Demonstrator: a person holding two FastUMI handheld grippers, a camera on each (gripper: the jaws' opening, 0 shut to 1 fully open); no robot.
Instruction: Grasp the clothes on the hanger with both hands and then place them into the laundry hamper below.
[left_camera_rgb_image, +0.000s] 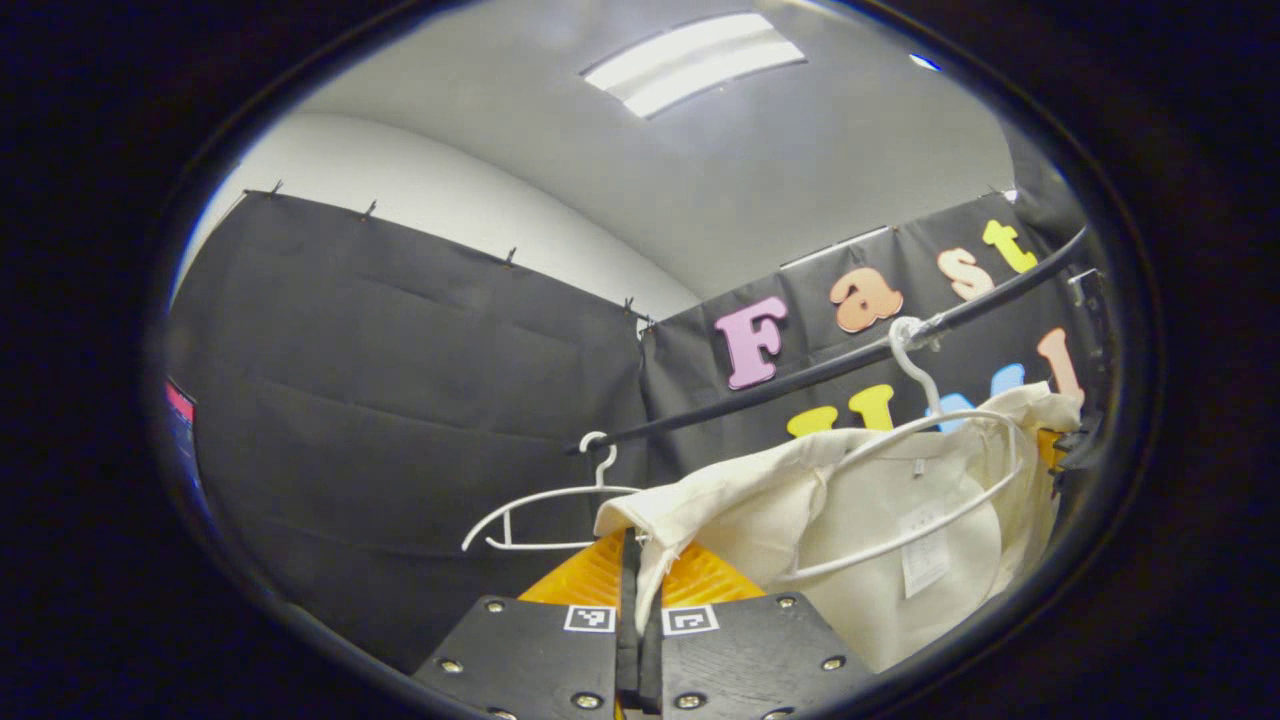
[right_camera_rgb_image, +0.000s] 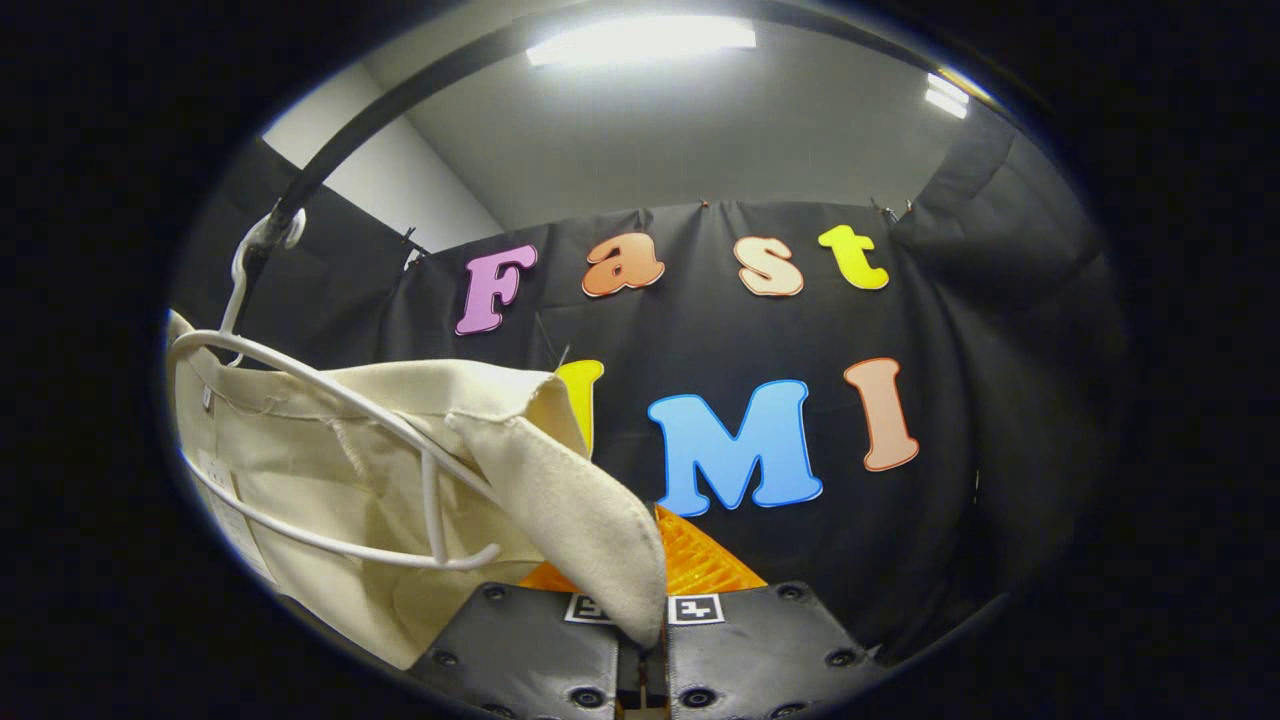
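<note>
A cream garment (left_camera_rgb_image: 900, 510) drapes over a white hanger (left_camera_rgb_image: 915, 480) hooked on a black rail (left_camera_rgb_image: 800, 375). In the left gripper view my left gripper (left_camera_rgb_image: 640, 590) is shut on the garment's near shoulder corner, which is pulled toward the camera. The right gripper view has the same garment (right_camera_rgb_image: 320, 470) at the left on its hanger (right_camera_rgb_image: 330, 400), and my right gripper (right_camera_rgb_image: 645, 600) is shut on the other shoulder flap, which folds down between the fingers. The hamper is out of sight.
A second, bare white hanger (left_camera_rgb_image: 545, 500) hangs farther along the rail, to the left in the left gripper view. The rail (right_camera_rgb_image: 400, 100) runs overhead at the upper left in the right gripper view. Black cloth walls close in behind and at both sides.
</note>
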